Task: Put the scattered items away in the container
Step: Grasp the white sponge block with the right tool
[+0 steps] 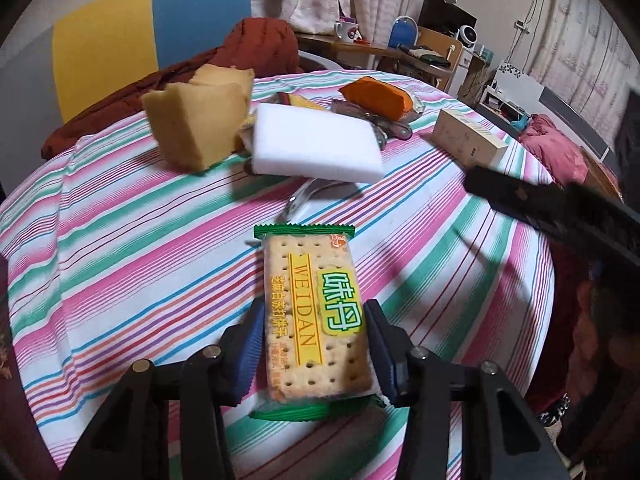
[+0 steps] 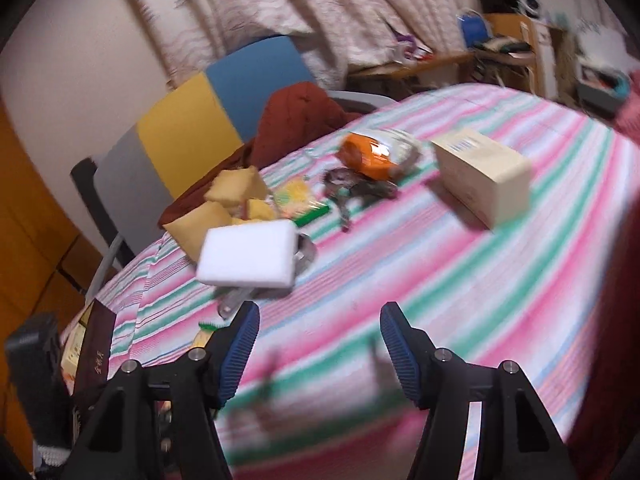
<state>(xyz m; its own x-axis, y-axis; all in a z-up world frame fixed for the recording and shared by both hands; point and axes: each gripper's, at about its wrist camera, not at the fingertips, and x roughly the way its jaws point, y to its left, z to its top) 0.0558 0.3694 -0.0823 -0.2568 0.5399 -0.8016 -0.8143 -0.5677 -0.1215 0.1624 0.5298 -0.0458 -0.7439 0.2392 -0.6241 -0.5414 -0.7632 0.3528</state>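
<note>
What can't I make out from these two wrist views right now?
- Container: in neither view, so its place is unknown.
- Metal object: mostly hidden under the white sponge in both views.
- Dark tangled item: right wrist view too blurred to identify.
- Cracker packet: left wrist view cannot confirm the left gripper pads press it.

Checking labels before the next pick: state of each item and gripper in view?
left gripper: shut on cracker packet
cracker packet: sealed, flat on the tablecloth
right gripper: open, empty
white sponge: tilted, propped on other items
yellow sponges: heaped at the table edge
beige box: closed
orange packet: lying on the cloth
</note>
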